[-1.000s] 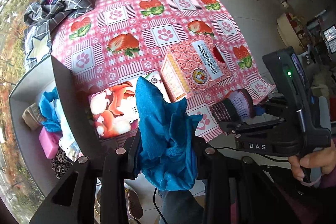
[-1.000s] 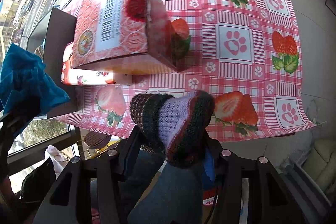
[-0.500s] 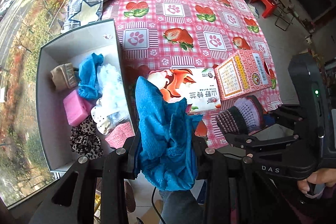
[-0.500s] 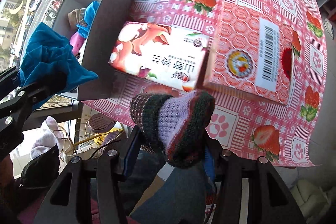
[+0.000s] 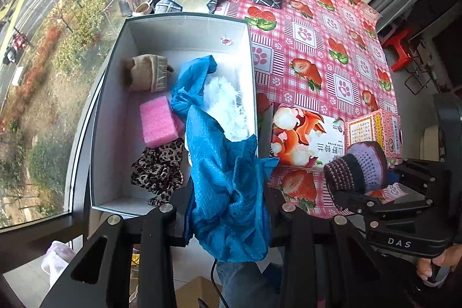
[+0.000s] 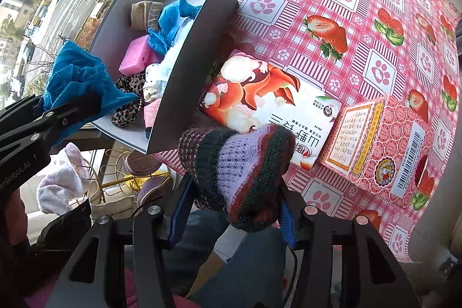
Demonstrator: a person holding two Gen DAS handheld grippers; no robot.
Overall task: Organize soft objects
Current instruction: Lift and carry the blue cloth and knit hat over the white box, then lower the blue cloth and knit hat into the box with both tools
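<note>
Your left fingers (image 5: 231, 210) were clamped on the blue cloth (image 5: 228, 192), w/ the box (image 5: 115, 54) just ahead and left of them. Right fingers (image 6: 231, 198) gripped the knit sock (image 6: 239, 166); box lay further off, ahead-left, so left hand was nearer.

Rough blue waffle-weave cloth (image 5: 228, 192) bunches up, matt. Chunky striped purple knitted wool piece (image 6: 245, 172) looks coarse. Pink foam sponge block (image 5: 158, 121) is porous; grey cardboard box (image 5: 254, 82) matt; pink strawberry-print tablecloth (image 5: 317, 48) smooth, slightly glossy.
</note>
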